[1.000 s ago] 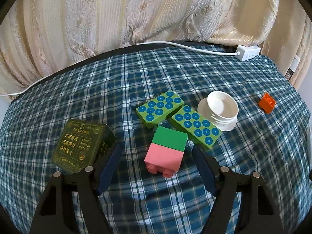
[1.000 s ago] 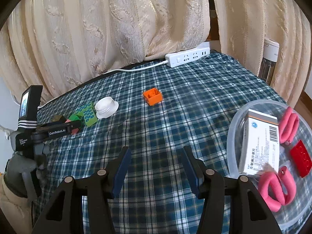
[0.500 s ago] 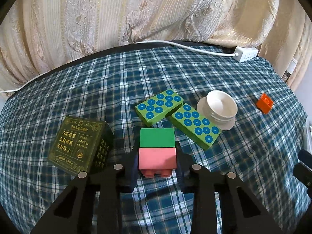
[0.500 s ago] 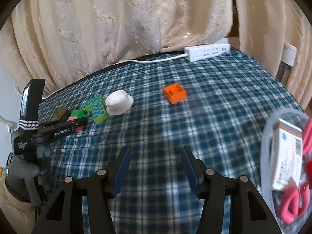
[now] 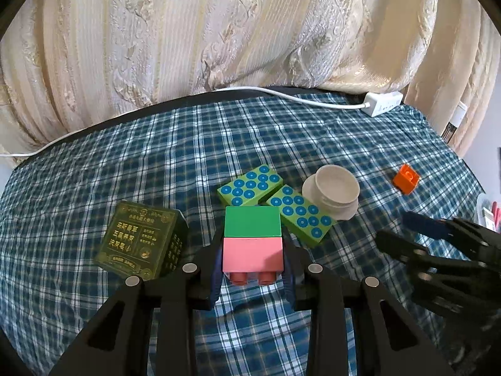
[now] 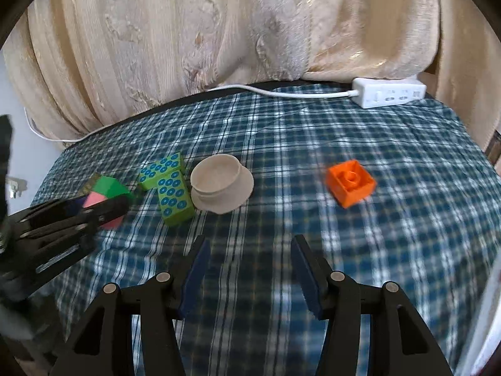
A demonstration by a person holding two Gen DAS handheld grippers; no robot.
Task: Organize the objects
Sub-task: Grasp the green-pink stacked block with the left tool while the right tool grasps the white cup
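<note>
Your left gripper (image 5: 253, 269) was clamped on the pink-and-green block (image 5: 252, 241), its pads pressing the pink lower half, with the green half on the far side. Taking that block as the landmark: the dark green box (image 5: 141, 242) sat just to its left, printed with gold characters too small to read. Two green bricks with blue dots (image 5: 250, 186) lay just behind it, touching each other. A white cup on its saucer (image 5: 335, 192) stood behind and to the right, against the nearer dotted brick; it looked empty. An orange brick (image 6: 349, 185) lay well off to the right, on the checked cloth (image 6: 281, 144). A white power strip (image 6: 388, 92) lay at the far edge. Your right gripper (image 6: 249, 269) hung released over bare cloth, right of the block, nothing between its pads.
</note>
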